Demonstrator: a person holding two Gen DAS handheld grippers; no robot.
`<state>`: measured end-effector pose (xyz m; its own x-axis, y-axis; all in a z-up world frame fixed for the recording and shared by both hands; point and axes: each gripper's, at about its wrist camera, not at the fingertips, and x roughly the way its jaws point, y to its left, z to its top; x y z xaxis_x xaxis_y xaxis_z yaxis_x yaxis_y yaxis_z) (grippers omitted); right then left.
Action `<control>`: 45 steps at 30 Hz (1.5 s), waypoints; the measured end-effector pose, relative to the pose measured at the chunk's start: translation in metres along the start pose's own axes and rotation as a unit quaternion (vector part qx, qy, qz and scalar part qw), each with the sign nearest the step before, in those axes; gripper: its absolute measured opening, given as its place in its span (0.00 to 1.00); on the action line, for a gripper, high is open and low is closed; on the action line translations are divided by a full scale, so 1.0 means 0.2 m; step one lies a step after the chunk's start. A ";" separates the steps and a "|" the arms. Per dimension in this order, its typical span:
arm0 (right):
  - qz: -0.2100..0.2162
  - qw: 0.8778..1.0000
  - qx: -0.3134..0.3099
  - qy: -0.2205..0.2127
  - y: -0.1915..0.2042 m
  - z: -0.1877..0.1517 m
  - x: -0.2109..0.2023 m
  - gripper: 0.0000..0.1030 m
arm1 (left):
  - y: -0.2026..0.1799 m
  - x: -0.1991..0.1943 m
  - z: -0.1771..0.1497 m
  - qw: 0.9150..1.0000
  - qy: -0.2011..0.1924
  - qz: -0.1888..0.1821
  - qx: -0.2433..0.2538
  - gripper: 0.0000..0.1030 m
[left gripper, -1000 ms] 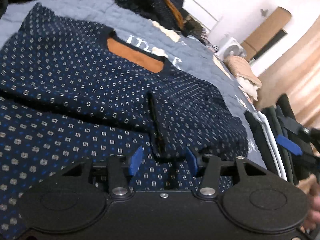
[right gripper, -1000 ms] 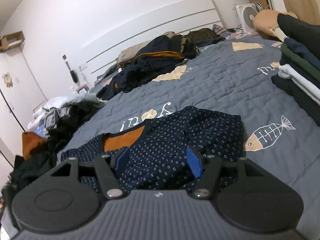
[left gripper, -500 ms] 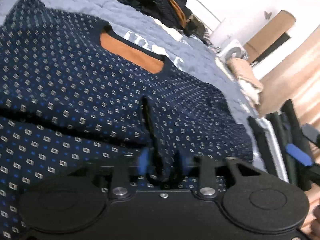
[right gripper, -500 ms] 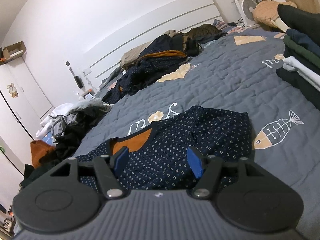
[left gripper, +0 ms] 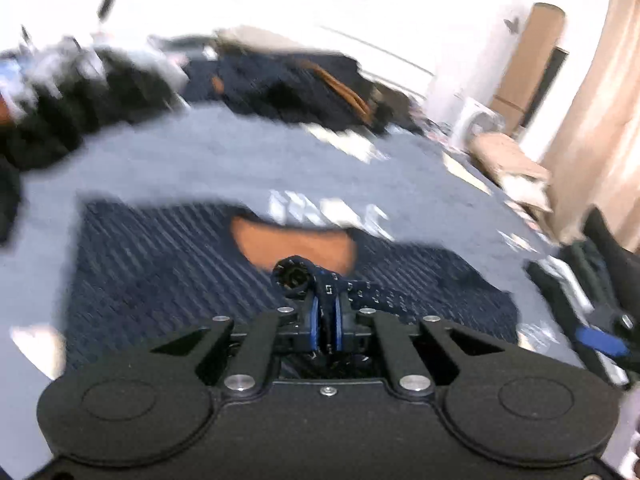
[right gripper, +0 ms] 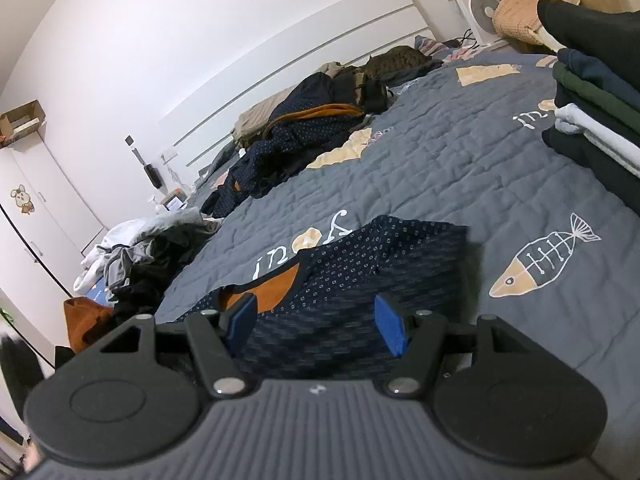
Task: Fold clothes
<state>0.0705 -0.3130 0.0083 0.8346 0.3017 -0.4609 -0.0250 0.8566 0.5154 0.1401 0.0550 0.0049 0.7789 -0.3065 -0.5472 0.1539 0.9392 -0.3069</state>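
While the left tongs pinch the patterned sweater's cuff for folding, the right tongs wait open and empty above the bed.

In your right wrist view, open grey quilt runs from the navy sweater at lower centre up to the headboard, so you have a clear lane through the middle. The folded stack walls off the right edge. A heap of unfolded clothes blocks the upper centre, and a second clothes pile crowds the left edge.
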 end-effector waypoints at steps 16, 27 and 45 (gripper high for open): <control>-0.052 0.997 -0.054 0.031 -0.01 -0.02 0.14 0.63 | 0.53 -0.10 -0.05 0.987 0.024 0.144 -0.074 0.35; -0.135 0.972 -0.184 0.052 -0.13 -0.05 0.32 0.63 | 0.26 -0.21 -0.20 0.998 -0.008 0.044 -0.045 0.51; -0.130 0.915 -0.377 0.068 -0.03 -0.26 0.50 0.55 | 0.07 -0.17 -0.30 0.999 0.037 -0.037 -0.005 0.51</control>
<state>0.1245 -0.2658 -0.0785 0.7910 0.0526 -0.6096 -0.2511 0.9364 -0.2451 0.0801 0.0696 -0.0274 0.7183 -0.3863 -0.5787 0.2028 0.9118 -0.3570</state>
